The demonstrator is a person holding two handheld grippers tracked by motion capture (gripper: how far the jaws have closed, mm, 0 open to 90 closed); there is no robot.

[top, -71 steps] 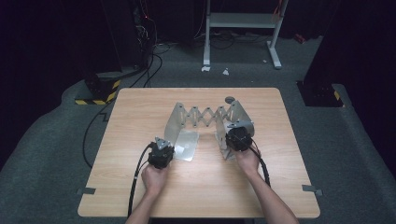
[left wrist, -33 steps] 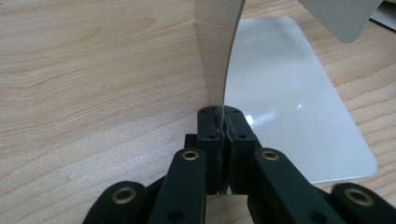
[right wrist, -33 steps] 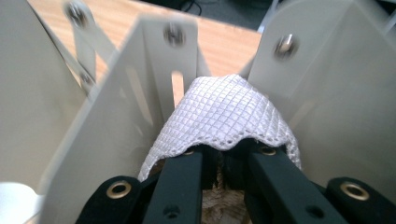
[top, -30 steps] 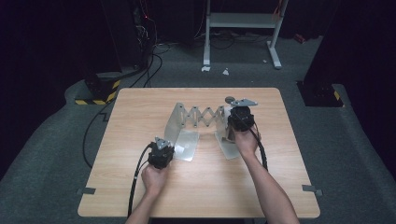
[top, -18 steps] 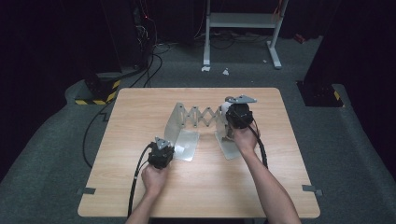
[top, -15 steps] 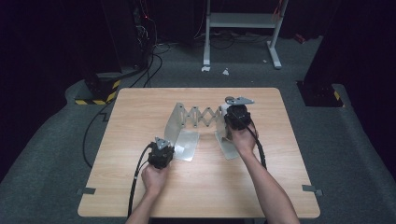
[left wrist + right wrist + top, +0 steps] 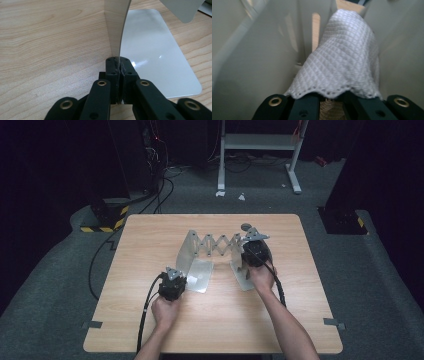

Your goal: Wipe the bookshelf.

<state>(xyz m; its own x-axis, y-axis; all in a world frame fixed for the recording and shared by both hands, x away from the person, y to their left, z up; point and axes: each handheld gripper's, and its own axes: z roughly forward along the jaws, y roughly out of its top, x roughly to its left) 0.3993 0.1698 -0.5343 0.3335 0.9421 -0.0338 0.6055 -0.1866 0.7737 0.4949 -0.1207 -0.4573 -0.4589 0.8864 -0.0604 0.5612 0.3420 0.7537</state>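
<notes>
Wiping inside the metal rack while its left end plate stayed pinned

Between 2.4 seconds earlier and this moment the right gripper (image 7: 254,251) had travelled from the rack's near right side up to its far right end, which suggested the wiping had moved on; its jaws were clenched on a white waffle-weave cloth (image 7: 344,62). The left gripper (image 7: 117,75) pinched the upright plate's edge. The shiny accordion rack (image 7: 217,245) stood mid-table (image 7: 150,235), lattice stretched between two L-shaped plates.

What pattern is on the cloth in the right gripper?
White cloth with a fine waffle-grid weave; clearest in the right gripper view.
</notes>
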